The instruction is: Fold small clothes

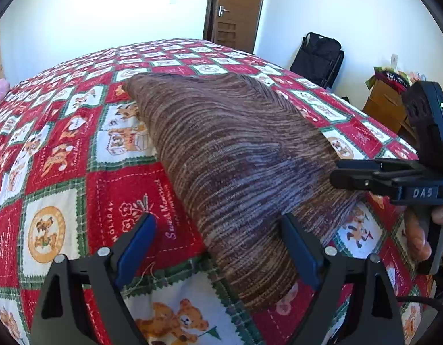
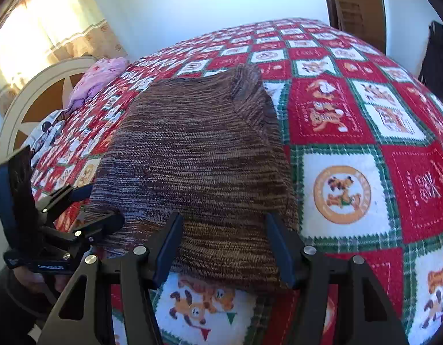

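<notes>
Looking along two blue-padded fingers (image 1: 135, 250) of the left gripper (image 1: 218, 247), spread wide with nothing clamped. Brown striped knit garment (image 1: 230, 155) lying folded on the bed (image 1: 63, 149), covered by a red, white and green teddy-bear quilt. Near end of the garment reaching between the fingers, closer to the right one; contact unclear. At the right edge, right gripper (image 1: 336, 174) seen side-on, held by a hand (image 1: 417, 235), tips over the garment's right border. Beyond: wooden door (image 1: 238, 8), black bag (image 1: 319, 57), cardboard box (image 1: 385, 106).
</notes>
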Tool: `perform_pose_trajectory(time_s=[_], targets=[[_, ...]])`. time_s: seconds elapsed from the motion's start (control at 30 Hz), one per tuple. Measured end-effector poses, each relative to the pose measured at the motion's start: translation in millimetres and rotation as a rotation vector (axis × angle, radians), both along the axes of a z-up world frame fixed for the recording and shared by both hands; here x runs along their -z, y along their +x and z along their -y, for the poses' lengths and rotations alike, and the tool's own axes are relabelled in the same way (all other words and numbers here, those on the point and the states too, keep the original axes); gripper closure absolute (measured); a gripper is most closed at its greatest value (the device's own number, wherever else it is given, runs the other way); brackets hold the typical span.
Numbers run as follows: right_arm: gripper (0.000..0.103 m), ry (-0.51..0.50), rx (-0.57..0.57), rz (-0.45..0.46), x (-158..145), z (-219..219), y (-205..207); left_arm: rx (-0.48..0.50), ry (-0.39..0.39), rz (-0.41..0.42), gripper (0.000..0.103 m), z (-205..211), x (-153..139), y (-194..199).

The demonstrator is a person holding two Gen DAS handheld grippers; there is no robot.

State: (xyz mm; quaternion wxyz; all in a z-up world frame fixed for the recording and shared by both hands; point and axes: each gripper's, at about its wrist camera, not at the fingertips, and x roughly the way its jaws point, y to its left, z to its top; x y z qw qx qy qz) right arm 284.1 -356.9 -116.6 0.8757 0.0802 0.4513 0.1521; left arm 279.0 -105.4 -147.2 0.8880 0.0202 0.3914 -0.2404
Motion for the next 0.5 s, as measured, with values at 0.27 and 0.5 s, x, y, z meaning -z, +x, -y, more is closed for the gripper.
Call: perform_pose_trajectory(time_s=[0.27,0.5], targets=[[0.042,0.059,0.025,0.076,-35,20,21,-0.056,-0.144,-0.028,0.013,-23,-16,7],[0.042,0.060,0.007,0.075,-31,27,68,-0.076,-0.057,-0.023,0.013,-11,-17,27]])
